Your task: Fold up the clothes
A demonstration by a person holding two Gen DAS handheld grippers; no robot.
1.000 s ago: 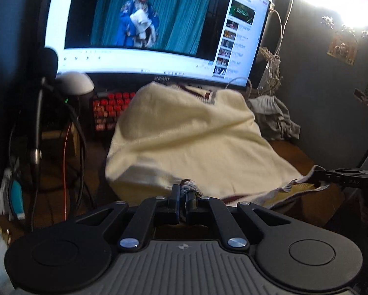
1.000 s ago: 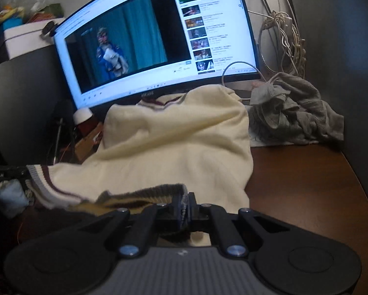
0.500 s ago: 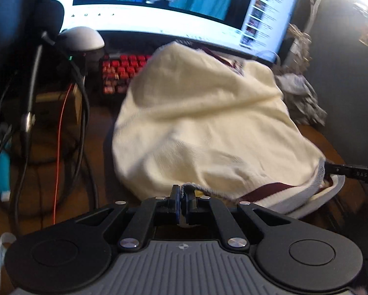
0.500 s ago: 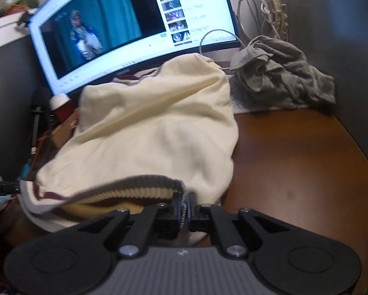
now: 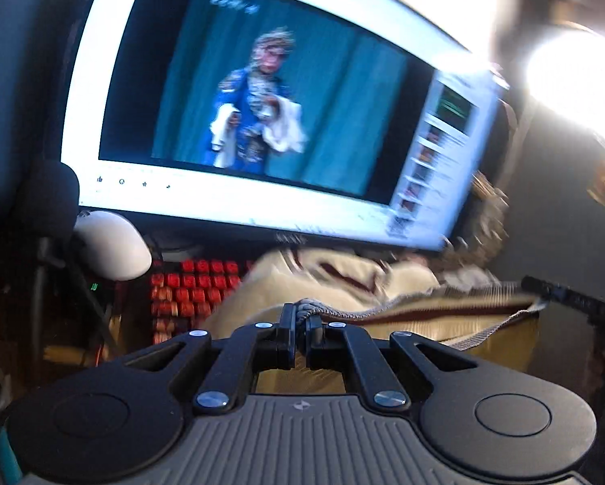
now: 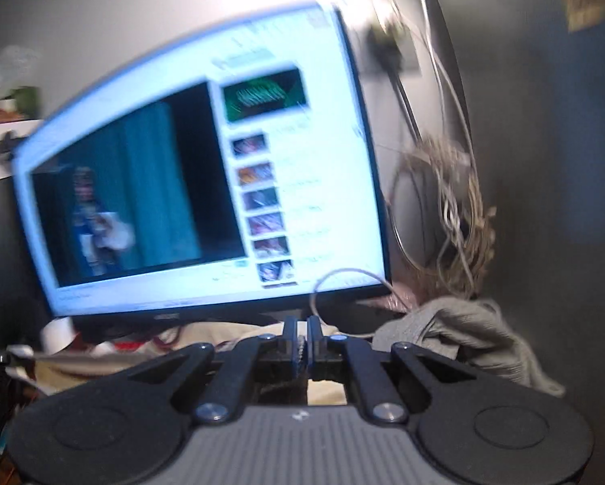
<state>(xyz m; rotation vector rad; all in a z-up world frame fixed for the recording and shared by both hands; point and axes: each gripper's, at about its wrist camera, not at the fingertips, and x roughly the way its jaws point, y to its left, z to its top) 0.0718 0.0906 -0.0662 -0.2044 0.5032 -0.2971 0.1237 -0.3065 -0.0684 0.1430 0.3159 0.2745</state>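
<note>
Two handheld grippers carry the ribbed hem of a cream knit sweater (image 5: 334, 283) toward a lit monitor (image 5: 262, 101) at the back of a cluttered desk. The left gripper (image 5: 300, 323) is clenched on a bunched corner of the hem, and the right gripper (image 6: 301, 343) is clamped on a thin fold of the same band. Stretched between them, the hem shows its maroon stripe and grey edge, with the sweater's body lying in soft folds in front of the monitor and partly over a red-lit keyboard (image 5: 193, 287). Judging by the raised hem, the first lengthwise fold looks to be under way but not laid down; flattening it and any further folds appear still to come. A crumpled grey garment (image 6: 464, 339) sits unfolded to the right, beside a tangle of pale cables (image 6: 456, 222) on the wall, so more work seems left. The knit looks thick, limp and finely ribbed, against hard black plastic jaws.
</note>
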